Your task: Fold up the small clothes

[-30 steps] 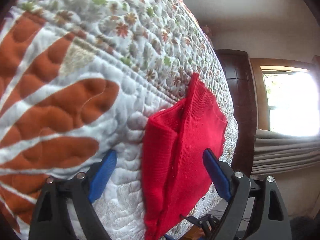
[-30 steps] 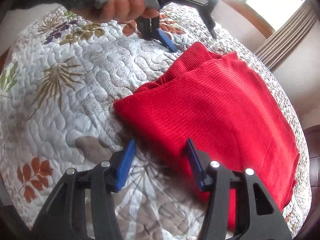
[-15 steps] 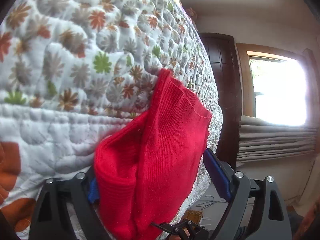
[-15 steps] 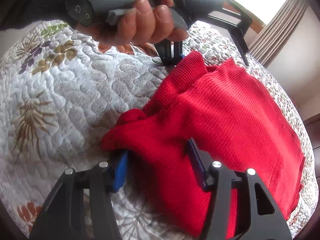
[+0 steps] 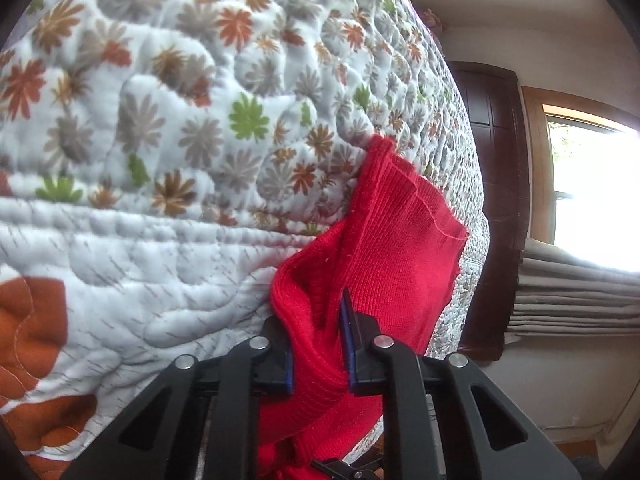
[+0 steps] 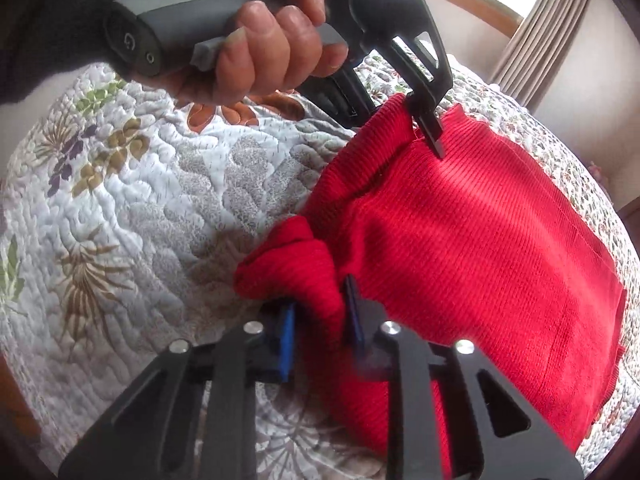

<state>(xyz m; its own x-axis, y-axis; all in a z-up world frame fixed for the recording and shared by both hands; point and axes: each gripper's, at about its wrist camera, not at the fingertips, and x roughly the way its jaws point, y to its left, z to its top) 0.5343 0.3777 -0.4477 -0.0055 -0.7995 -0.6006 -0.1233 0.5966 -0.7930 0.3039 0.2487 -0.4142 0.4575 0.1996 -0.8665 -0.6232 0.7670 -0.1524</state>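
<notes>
- The left hand-held gripper (image 5: pixel 320 344) and the right hand-held gripper (image 6: pixel 320 328) each clamp an edge of the red garment (image 6: pixel 480 248).
- Advice: lift both corners level above the quilt (image 6: pixel 160 220), keeping the edge taut.

Clearly a home bedroom: bed under a quilted floral bedspread (image 5: pixel 208 128), dark wooden door (image 5: pixel 494 200), wood-framed window (image 5: pixel 592 184) letting in daylight, with beige curtains (image 6: pixel 532 32) alongside.

The left wrist view looks low and close along the quilted bed (image 5: pixel 168 184) toward a window (image 5: pixel 592 184). The right wrist view looks down on it from nearer above. Both share the red garment (image 5: pixel 400 248) (image 6: pixel 472 240) and quilt.
</notes>
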